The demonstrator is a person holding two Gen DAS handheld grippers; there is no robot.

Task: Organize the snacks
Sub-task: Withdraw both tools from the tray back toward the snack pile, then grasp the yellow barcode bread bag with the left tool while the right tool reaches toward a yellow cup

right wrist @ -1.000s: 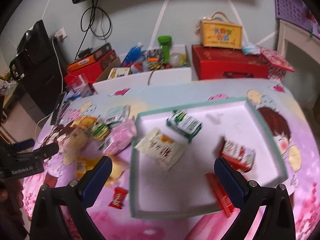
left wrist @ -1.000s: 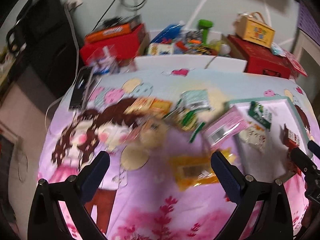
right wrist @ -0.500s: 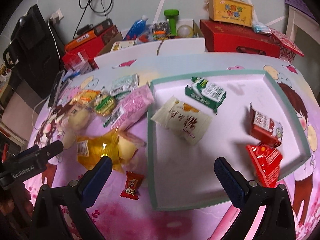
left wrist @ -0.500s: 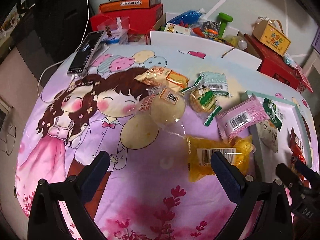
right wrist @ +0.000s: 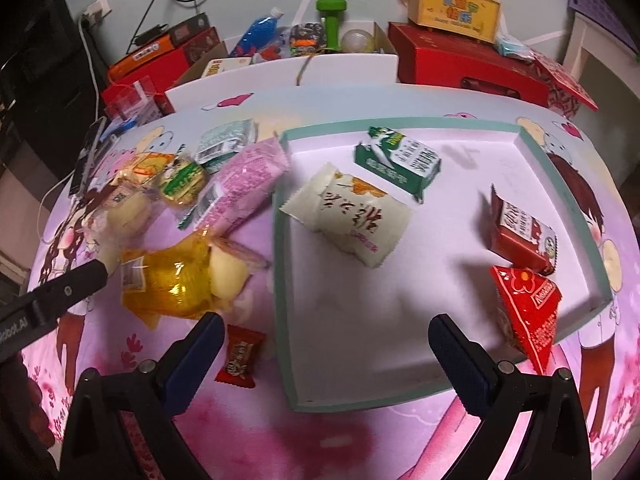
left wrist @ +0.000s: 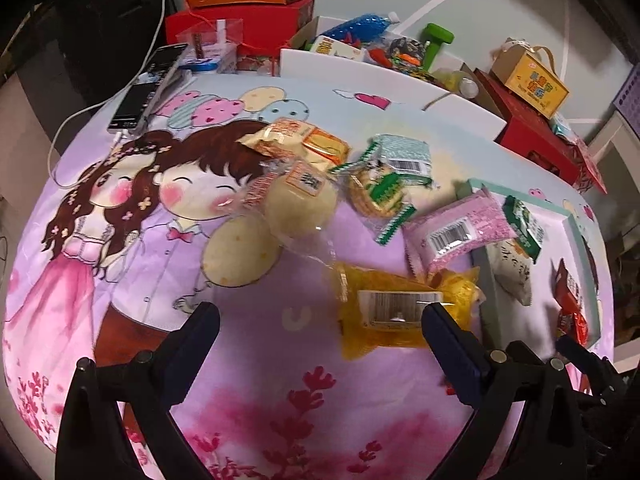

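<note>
From the left wrist view, the left claw (left wrist: pixel 320 336) hangs over the surface (left wrist: pixel 256 392), which wears a pink cartoon cloth, its fingers spread wide with nothing between them. Just past its right finger lies a yellow packet (left wrist: pixel 394 312), barcode up. Beyond it sit a pink packet (left wrist: pixel 456 236) leaning onto the corner of the tray (left wrist: pixel 576 220), a clear-wrapped bun (left wrist: pixel 300 204), a green-striped cracker pack (left wrist: pixel 380 196) and an orange packet (left wrist: pixel 296 138). A phone (left wrist: pixel 140 96) on a white cable lies at the far left edge of the cloth.

From the right wrist view, the right claw (right wrist: pixel 326 346) also stands wide apart and holds nothing, poised over the near rim of the tray (right wrist: pixel 280 280). Inside the tray lie a cream packet (right wrist: pixel 348 220), a green-and-white packet (right wrist: pixel 400 160), a dark red carton (right wrist: pixel 524 236) and a red triangular pouch (right wrist: pixel 528 312) propped against the right wall. Outside, just beside the tray's left wall, a small red candy (right wrist: pixel 240 358) lies near the claw's left finger, with the yellow packet (right wrist: pixel 168 284) and pink packet (right wrist: pixel 240 184) farther back. Red boxes (right wrist: pixel 464 64) sit behind the surface.
</note>
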